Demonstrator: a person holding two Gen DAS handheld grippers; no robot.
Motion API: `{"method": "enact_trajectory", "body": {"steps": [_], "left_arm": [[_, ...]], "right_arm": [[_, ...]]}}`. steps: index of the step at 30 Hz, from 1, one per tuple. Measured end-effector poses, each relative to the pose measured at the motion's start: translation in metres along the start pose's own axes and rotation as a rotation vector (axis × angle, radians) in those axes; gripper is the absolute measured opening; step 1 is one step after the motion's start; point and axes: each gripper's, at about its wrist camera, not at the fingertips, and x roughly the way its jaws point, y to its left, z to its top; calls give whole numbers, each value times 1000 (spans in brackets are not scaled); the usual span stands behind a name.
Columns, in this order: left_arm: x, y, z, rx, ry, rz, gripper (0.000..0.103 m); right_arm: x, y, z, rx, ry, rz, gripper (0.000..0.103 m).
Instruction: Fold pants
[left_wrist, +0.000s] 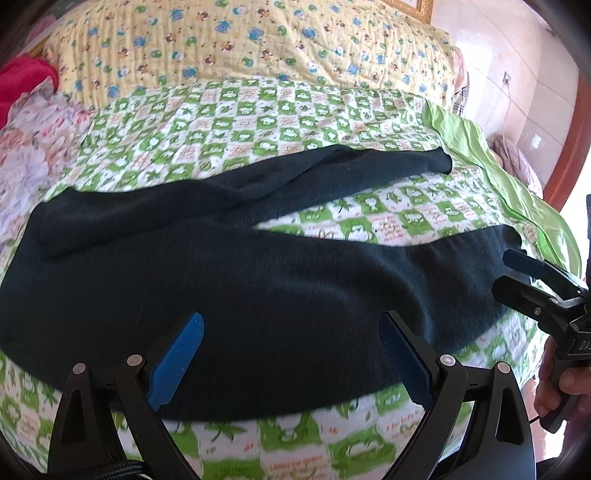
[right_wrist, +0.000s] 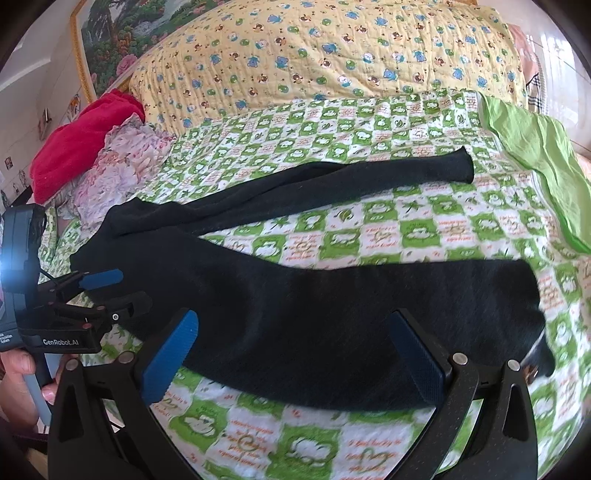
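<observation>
Dark pants (left_wrist: 258, 288) lie spread on the green-and-white checked quilt (left_wrist: 258, 110), legs apart in a V, waist to the left, cuffs to the right. My left gripper (left_wrist: 291, 325) is open and empty above the near leg by the waist. My right gripper (right_wrist: 295, 325) is open and empty above the near leg (right_wrist: 332, 314) toward the cuff. The far leg (right_wrist: 369, 173) lies flat behind. The right gripper also shows in the left wrist view (left_wrist: 517, 273), and the left gripper in the right wrist view (right_wrist: 107, 288), beside the waist.
A yellow cartoon-print quilt (right_wrist: 332, 48) lies folded at the back. A red cloth (right_wrist: 81, 144) and a floral pillow (right_wrist: 122, 170) sit at the left. A light green sheet (right_wrist: 535, 147) edges the right side. A framed picture (right_wrist: 110, 33) hangs at the upper left.
</observation>
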Motion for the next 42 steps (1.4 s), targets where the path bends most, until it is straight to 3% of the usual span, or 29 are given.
{"method": "enact_trajectory", "body": {"steps": [9, 19, 27, 34, 40, 42], "left_arm": [[19, -9, 40, 61, -16, -20, 96], [56, -19, 99, 121, -13, -54, 96], [99, -30, 143, 190, 19, -81, 96], [146, -32, 177, 235, 104, -149, 96], [189, -34, 199, 256, 187, -214, 91], [203, -34, 204, 252, 213, -224, 88]], "right_arm": [[5, -33, 37, -11, -19, -4, 103], [35, -98, 87, 70, 43, 22, 103], [68, -163, 130, 164, 77, 24, 89], [107, -217, 159, 247, 125, 28, 71], [131, -234, 178, 221, 157, 33, 66], [137, -237, 180, 225, 175, 48, 60]]}}
